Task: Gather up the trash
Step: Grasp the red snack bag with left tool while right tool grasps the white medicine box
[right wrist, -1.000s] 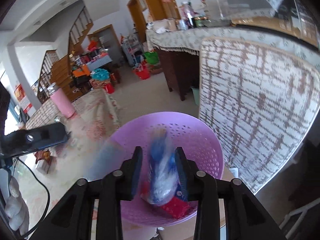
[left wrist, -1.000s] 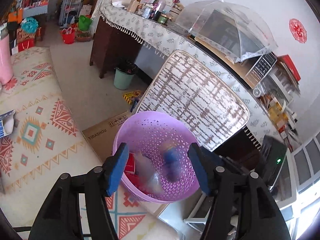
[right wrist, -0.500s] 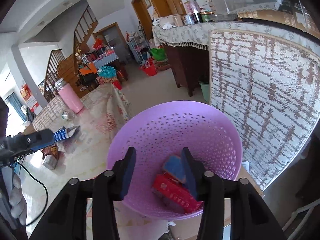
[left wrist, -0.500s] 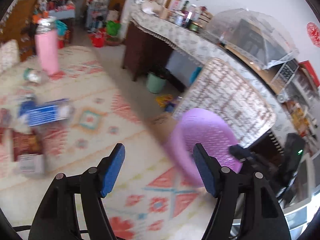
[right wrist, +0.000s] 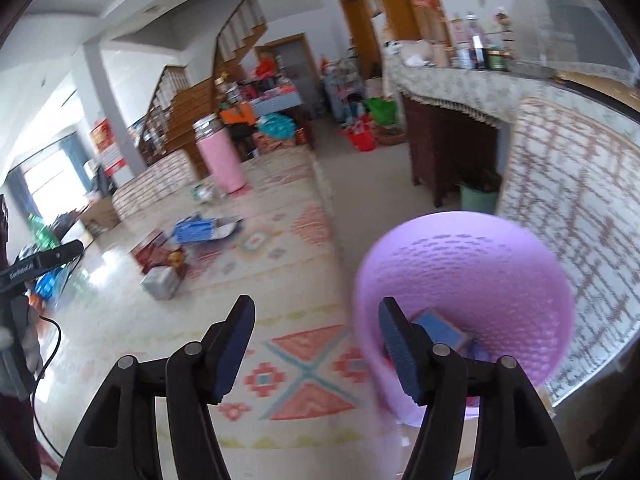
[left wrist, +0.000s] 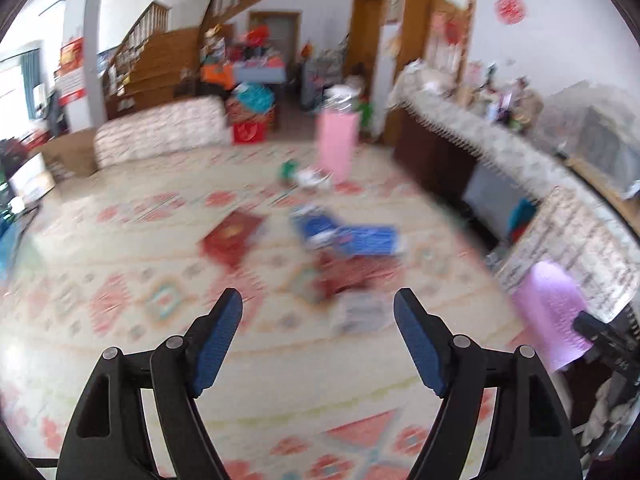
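A purple perforated basket (right wrist: 472,280) stands at the right and holds a blue box (right wrist: 440,328) and other trash; it also shows in the left wrist view (left wrist: 552,312). Trash lies on the patterned rug: a red box (left wrist: 232,236), a blue carton (left wrist: 360,238), a red wrapper (left wrist: 352,272) and a grey box (left wrist: 356,312). My left gripper (left wrist: 318,336) is open and empty above the rug, short of this pile. My right gripper (right wrist: 314,342) is open and empty beside the basket's left rim. The same pile shows in the right wrist view (right wrist: 168,264).
A pink cylinder (left wrist: 336,144) stands on the rug's far side. A cloth-covered counter (left wrist: 480,136) and a leaning patterned panel (right wrist: 572,200) lie to the right. A green bin (right wrist: 478,196) sits under the counter. Stairs and cluttered furniture fill the back.
My right gripper let go of the blue packet into the basket, opened and swung left. My left gripper swung left from the basket to face the trash on the rug.
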`<state>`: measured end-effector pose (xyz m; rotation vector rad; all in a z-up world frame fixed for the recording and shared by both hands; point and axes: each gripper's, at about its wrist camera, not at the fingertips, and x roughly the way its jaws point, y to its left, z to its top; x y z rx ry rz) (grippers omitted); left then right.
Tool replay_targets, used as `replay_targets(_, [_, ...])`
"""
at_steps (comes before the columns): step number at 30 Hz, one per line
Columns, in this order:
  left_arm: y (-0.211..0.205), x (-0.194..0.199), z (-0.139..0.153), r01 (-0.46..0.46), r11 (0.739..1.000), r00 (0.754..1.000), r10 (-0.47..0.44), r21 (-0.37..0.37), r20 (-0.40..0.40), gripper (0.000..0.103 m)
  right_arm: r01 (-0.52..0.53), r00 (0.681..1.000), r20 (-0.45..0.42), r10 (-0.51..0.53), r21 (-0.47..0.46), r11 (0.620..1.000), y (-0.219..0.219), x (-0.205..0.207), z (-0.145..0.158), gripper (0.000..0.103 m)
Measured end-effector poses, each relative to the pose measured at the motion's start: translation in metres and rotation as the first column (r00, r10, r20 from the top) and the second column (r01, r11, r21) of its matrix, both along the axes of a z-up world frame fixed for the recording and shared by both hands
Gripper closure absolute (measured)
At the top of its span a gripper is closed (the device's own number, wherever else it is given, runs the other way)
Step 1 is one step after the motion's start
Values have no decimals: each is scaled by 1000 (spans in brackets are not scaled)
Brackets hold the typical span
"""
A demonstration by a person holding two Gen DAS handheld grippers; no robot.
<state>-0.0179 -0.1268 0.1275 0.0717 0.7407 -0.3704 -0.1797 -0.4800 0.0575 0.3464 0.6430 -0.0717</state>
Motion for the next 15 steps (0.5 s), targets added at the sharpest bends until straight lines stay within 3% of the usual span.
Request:
replay_targets(3, [17,7,-10,-26,998,1000,26,58,-5,26,-53,998,-29,54,14,998,21,14,-1,34])
replay_targets(7, [9,16,-28,73,997,995,-72,19,-72,25,-118,991,-65,119,19,993,50,37,-4,34])
replay_targets(10, [-10,26,-39,140,990,987,-137,31,-89,25,-149,986,-78,150,21,989,65,47,-4,34])
replay_targets(15, [-31,72,-47,167,986,978,-169,-22,-122,25,-188,976,-108,188,12,982,82,57,-9,34])
